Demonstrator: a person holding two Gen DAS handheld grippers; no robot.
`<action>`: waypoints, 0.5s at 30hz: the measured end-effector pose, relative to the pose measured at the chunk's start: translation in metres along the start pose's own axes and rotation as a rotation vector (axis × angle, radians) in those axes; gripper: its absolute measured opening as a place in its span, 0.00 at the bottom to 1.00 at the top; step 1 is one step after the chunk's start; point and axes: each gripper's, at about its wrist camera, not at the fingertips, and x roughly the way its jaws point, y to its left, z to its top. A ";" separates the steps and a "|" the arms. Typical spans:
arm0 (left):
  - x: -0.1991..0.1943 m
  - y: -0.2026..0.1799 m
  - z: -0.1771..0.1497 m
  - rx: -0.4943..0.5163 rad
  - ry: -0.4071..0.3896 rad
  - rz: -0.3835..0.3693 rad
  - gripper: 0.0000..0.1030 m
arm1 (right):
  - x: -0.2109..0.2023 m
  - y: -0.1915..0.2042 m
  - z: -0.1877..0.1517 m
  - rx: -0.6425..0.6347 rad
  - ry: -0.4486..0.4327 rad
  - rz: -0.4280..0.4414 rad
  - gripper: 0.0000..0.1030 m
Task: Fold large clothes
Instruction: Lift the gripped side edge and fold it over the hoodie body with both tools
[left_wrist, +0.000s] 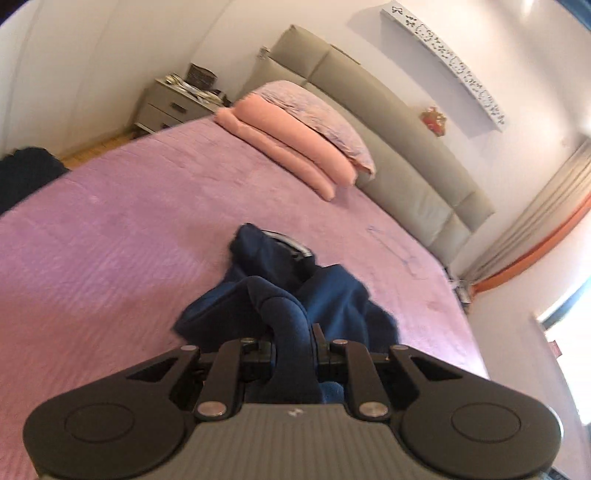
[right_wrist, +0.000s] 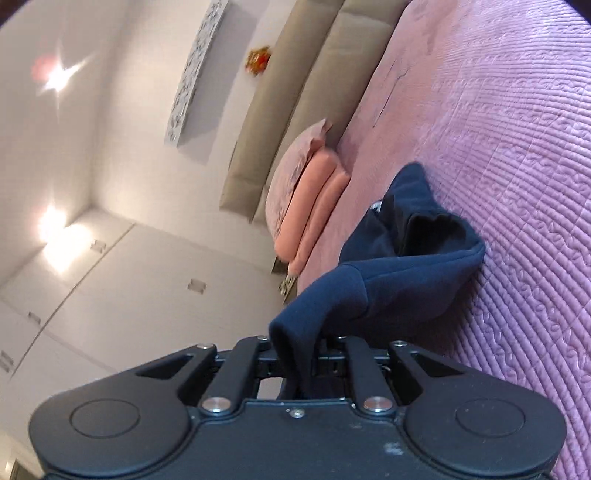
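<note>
Between the left gripper's (left_wrist: 293, 345) fingers a thick roll of the navy garment (left_wrist: 295, 288) is pinched tight, the cloth bunching up just ahead of them and trailing forward onto the purple bedspread (left_wrist: 129, 240). Beyond those fingers the rest of it lies in a rumpled heap on the bed, with a pale collar or label showing at its far end. Well past that, a folded pink blanket (left_wrist: 291, 147) leans on a pillow (left_wrist: 314, 110) against the grey headboard (left_wrist: 406, 155).

The right gripper (right_wrist: 299, 350) is likewise clamped on a fold of the navy garment (right_wrist: 388, 266), which runs ahead of its fingers and drapes down to the bedspread (right_wrist: 498, 184) on their right side.

To my eye this is the lift-and-spread step, and both grips look bunched rather than at clean corners. Doing it well would mean raising the two holds evenly, drawing them apart until the cloth hangs flat, and giving it a shake before laying it down smooth. The heavy fleece may slip if one side pulls harder.
</note>
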 end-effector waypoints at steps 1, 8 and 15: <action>0.005 0.002 0.006 -0.001 -0.006 -0.020 0.17 | 0.006 0.006 -0.001 -0.006 -0.013 -0.016 0.12; 0.039 0.009 0.046 0.063 -0.038 -0.078 0.17 | 0.043 0.058 0.017 -0.030 -0.065 -0.080 0.12; 0.086 0.006 0.090 0.013 -0.067 -0.076 0.17 | 0.093 0.088 0.071 -0.091 -0.175 -0.067 0.10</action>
